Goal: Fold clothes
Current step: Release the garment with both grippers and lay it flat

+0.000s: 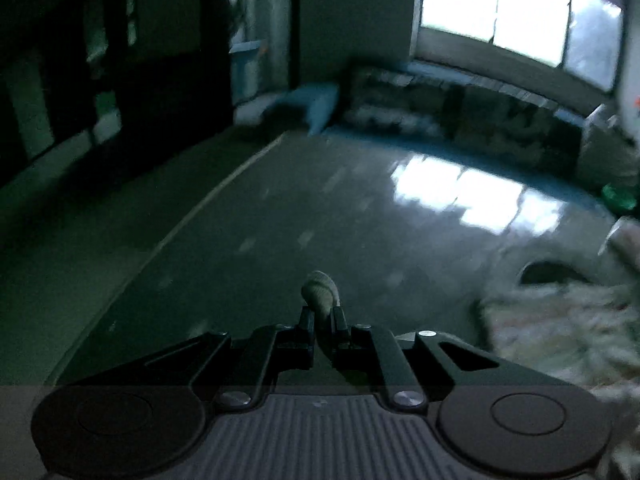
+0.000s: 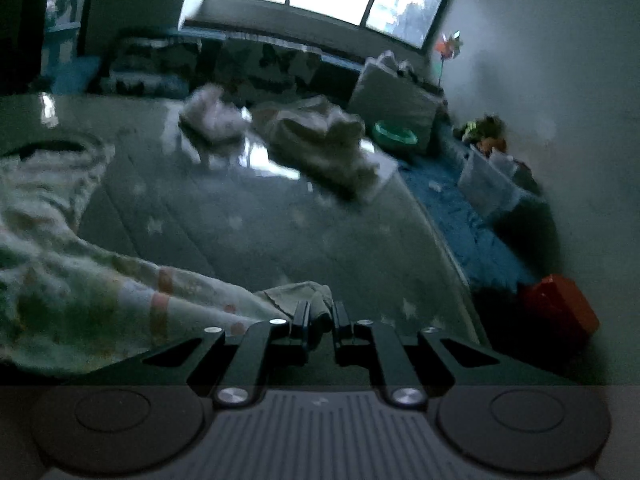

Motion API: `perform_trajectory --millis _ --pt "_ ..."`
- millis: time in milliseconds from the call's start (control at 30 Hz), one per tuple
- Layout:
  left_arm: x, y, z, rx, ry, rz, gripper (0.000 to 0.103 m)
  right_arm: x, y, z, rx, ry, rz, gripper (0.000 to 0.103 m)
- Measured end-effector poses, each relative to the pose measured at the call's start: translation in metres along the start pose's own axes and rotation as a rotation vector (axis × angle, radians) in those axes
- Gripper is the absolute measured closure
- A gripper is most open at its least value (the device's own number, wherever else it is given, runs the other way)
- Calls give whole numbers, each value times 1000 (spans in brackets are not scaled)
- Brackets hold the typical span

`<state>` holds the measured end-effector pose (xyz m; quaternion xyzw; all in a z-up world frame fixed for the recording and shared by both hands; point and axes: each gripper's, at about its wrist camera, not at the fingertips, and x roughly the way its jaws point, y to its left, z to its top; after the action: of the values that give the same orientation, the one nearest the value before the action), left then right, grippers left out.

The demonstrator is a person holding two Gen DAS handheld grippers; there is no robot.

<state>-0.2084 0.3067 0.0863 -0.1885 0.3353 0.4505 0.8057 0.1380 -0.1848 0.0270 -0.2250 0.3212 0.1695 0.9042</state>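
- The left tool (image 1: 323, 318) is closed on a small rolled bit of pale cloth, the cuff (image 1: 320, 290) of the patterned garment (image 1: 560, 336), which pokes up just past its two black fingers.
- In the left wrist view the rest of that garment lies blurred at the right, on the glossy grey surface (image 1: 280, 220), with its dark neck opening (image 1: 548, 274) turned toward the far side.
- The right tool (image 2: 320, 320) is also closed, pinching the other end of the same garment (image 2: 80, 280): a greenish sleeve end (image 2: 304, 296) is bunched between its fingers.
- From the right tool the pale cloth, printed with faint orange and green marks, runs away to the left and near side of the right wrist view; its collar (image 2: 52, 148) lies flat on the surface farther off at the left.
- The surface (image 2: 240, 220) is grey with small pale stars and mirrors the window's light.
- Two more heaps of clothes wait toward the far side of it: a small white-pink pile (image 2: 212, 116) and, just to its right, a larger beige pile (image 2: 324, 140) near the surface's right edge.
- Beyond the right edge lies a blue rug (image 2: 460, 216); on or beside it are a green bowl (image 2: 394, 134), a clear bin (image 2: 488, 180) and a red box (image 2: 560, 308) in the near right.
- A bright window (image 1: 520, 12) fills the far wall, with a patterned cushion bench (image 1: 460, 108) under it and a blue cushion (image 1: 316, 100) at its left end.
- The room is dim and both views are motion-blurred, so finer detail of the cloth cannot be told.
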Motion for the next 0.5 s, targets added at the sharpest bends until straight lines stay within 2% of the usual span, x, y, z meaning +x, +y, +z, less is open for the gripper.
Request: perform_trajectory --millis 133,233,267,300,367,400,467,500 --pt "24 9 -21 -3 131 83 94 16 2 -16 1 82 3 94" --pt "32 10 -31 32 188 126 86 23 7 -21 -20 127 10 92" --pt "33 9 -33 50 196 151 77 23 7 -21 -23 130 11 91" --pt "35 7 -33 69 199 189 73 23 7 -19 -24 132 13 88" --pt "35 2 -31 97 183 229 74 20 6 -14 -26 129 18 81" --pt "34 -1 -29 102 172 228 74 18 5 -11 -28 122 19 76" --pt "29 -6 -24 92 151 191 74 15 4 -5 -27 107 25 74" --pt "27 -10 -22 92 142 173 74 13 4 0 -22 99 33 70"
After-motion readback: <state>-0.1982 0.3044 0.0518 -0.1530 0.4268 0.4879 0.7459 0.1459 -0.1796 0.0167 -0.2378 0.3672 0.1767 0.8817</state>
